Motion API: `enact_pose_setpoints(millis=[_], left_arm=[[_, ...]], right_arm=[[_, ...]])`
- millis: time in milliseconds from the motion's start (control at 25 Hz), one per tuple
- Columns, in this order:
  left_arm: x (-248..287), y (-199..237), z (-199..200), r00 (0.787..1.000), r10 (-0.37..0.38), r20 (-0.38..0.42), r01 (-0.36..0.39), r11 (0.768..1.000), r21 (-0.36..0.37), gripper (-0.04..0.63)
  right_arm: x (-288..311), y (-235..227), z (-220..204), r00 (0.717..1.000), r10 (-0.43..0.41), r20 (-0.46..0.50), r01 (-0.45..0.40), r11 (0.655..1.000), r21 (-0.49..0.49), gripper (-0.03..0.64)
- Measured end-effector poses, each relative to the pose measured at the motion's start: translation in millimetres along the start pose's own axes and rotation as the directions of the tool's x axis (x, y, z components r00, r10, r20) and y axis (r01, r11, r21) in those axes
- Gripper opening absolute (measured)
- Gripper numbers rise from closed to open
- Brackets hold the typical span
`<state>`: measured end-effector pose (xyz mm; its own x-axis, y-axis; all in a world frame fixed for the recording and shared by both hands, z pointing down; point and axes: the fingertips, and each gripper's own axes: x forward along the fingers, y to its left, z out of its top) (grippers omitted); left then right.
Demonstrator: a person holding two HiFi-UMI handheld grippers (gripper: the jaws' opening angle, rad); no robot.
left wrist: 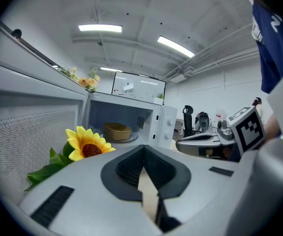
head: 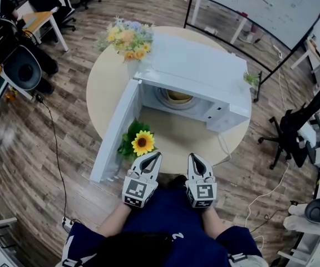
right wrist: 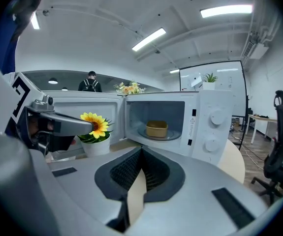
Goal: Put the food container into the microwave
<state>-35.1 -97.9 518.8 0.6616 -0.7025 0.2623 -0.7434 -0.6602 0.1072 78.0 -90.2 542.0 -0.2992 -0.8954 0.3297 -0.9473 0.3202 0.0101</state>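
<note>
Tan food container [right wrist: 156, 129] sits inside the microwave [head: 198, 74], straight ahead | my left gripper [head: 157, 156] and right gripper [head: 193, 157] are pinched closed, empty, hanging clear because placing looks done | door [head: 112, 132] open leftward.

Person wears a navy top [head: 171, 213] with short sleeves [head: 83, 242] and small white print; left gripper [head: 151, 157] and right gripper [head: 196, 159] have light grey, smooth, tapering shells; dark ribbed pads [left wrist: 131, 168] set in black V-shaped recesses; black slots on the shells; each carries a cube [head: 137, 191] with black-and-white square markers
</note>
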Motion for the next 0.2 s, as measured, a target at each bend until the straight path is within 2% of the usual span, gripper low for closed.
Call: enact_pose_setpoints(millis=[200], left_arm=[[2.1, 2.3, -0.2, 1.000, 0.017, -0.003, -0.017, 1.000, -0.002, 0.003]], right_arm=[[-1.2, -1.7, 2.0, 1.000, 0.002, 0.012, -0.002, 1.000, -0.002, 0.009]])
